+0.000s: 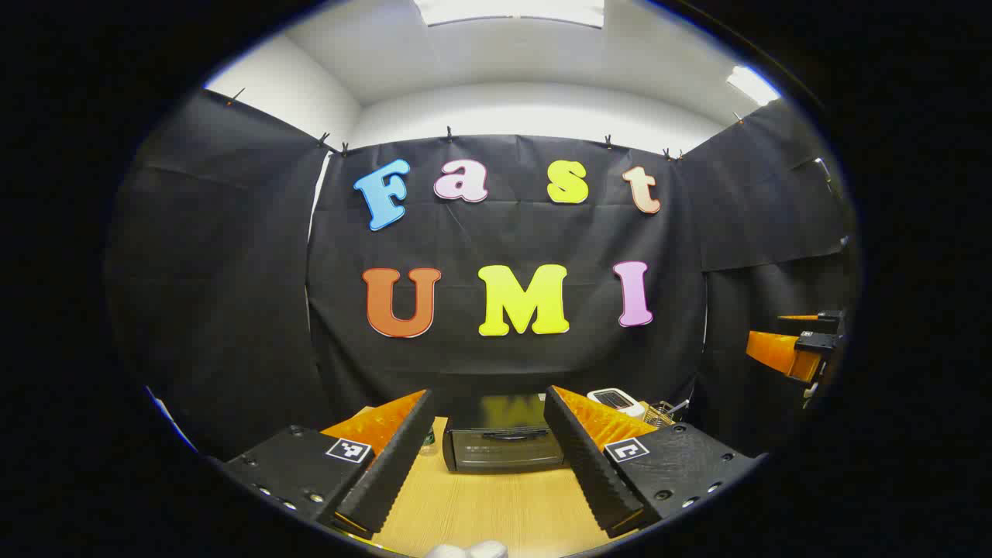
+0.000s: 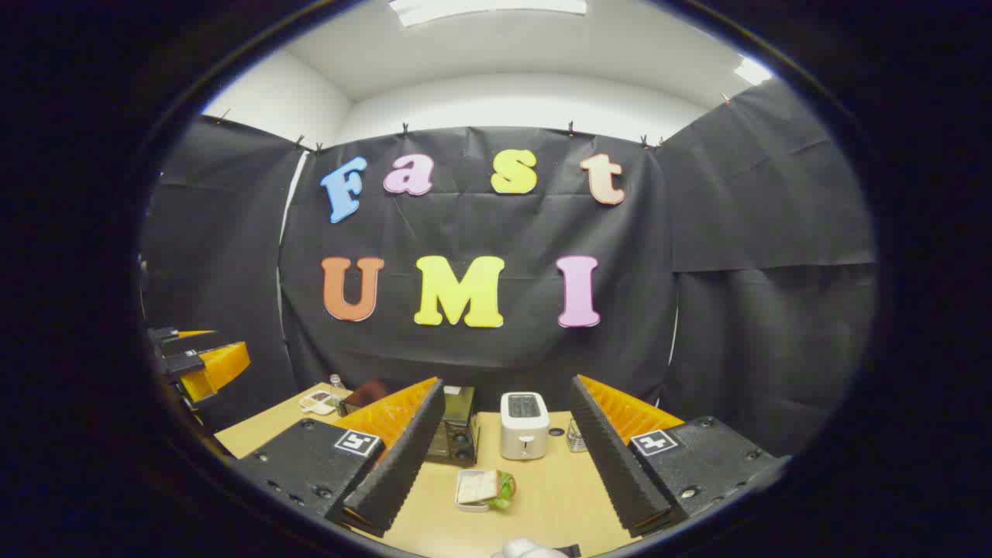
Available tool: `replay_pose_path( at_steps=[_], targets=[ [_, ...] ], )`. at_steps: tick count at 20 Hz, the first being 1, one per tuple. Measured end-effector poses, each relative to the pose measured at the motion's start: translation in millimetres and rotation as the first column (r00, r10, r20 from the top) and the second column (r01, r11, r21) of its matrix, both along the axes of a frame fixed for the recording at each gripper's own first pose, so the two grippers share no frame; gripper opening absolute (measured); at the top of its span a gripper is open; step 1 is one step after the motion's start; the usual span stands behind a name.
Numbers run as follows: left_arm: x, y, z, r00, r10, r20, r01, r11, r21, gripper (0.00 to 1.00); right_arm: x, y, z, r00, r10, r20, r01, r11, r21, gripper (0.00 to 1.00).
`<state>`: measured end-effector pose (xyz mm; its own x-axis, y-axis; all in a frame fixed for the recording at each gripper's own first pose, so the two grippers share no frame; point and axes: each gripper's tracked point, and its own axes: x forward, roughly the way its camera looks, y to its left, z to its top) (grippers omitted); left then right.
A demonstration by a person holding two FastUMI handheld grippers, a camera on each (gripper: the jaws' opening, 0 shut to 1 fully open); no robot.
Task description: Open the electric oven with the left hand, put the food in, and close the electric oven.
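Observation:
The black electric oven (image 1: 504,443) stands at the back of the wooden table, its door closed and the handle across the top of the door. My left gripper (image 1: 490,453) hangs open above the table in front of it, the oven framed between its fingers. In the right gripper view the oven (image 2: 456,434) is partly hidden behind the left finger. A small white tray of food (image 2: 482,489) with a sandwich and some green lies on the table ahead of my open right gripper (image 2: 500,457). The right gripper (image 1: 798,349) also shows far right in the left gripper view.
A white toaster (image 2: 523,425) stands right of the oven, with a small glass (image 2: 575,438) beside it. A small dish (image 2: 318,401) and a bottle (image 2: 335,381) sit at the table's back left. A wire basket (image 1: 659,412) is behind the oven's right side.

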<state>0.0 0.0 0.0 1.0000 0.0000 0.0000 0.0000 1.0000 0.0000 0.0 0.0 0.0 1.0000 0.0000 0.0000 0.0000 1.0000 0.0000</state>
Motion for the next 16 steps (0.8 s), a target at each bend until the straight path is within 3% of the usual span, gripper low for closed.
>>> replay_pose_path(
  at_steps=[6,7,9,11,12,16],
  targets=[
    [8,4,-2,1.0,0.003,0.004,-0.003,1.0,0.009,0.94,2,-2,-1,1.0,-0.014,-0.004,0.014,1.0,-0.015,0.94],
    [10,5,-2,1.0,0.003,0.0,-0.003,1.0,0.008,0.93,3,-3,0,1.0,-0.017,-0.001,0.017,1.0,-0.019,1.0],
    [13,5,-3,1.0,0.002,0.0,-0.002,1.0,0.004,0.94,6,-3,1,1.0,-0.017,0.001,0.018,0.999,-0.032,0.94],
    [16,5,-4,1.0,0.001,0.002,-0.001,1.0,0.007,0.94,8,-2,3,1.0,-0.016,0.005,0.017,0.999,-0.043,1.0],
    [18,5,-6,1.0,0.0,0.001,0.0,1.0,0.011,0.94,9,-1,3,1.0,-0.015,0.005,0.015,0.999,-0.045,0.94],
    [31,1,-17,1.0,-0.012,-0.027,0.012,1.0,-0.002,0.94,16,-2,5,1.0,-0.011,0.009,0.012,0.999,-0.048,0.94]
  ],
)
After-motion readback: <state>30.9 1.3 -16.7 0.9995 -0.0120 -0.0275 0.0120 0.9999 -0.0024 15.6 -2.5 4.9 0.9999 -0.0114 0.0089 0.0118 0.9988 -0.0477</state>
